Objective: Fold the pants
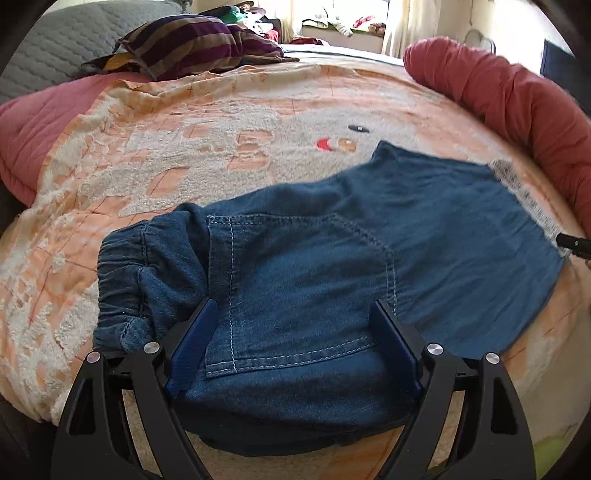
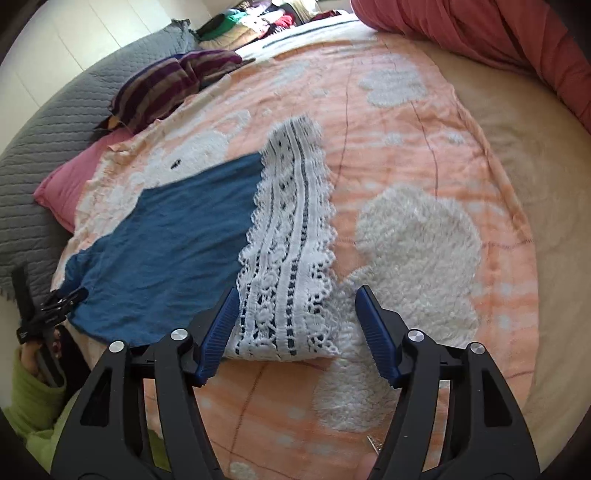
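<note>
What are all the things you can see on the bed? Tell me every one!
pants: one, blue denim with a white lace hem, flat in the middle of the blanket
blanket: one, peach with fluffy white patches, spread over the bed
striped pillow: one, purple and brown, at the far end
pink pillow: one, under the blanket's far edge
grey quilt: one, beside the striped pillow
red bolster: one, along the bed's side
clothes pile: several colours, far back, too small to count
left gripper: black, blue pads, over the waist end, open
right gripper: black, blue pads, over the lace hem, open
sleeve: one, green, at the left gripper
</note>
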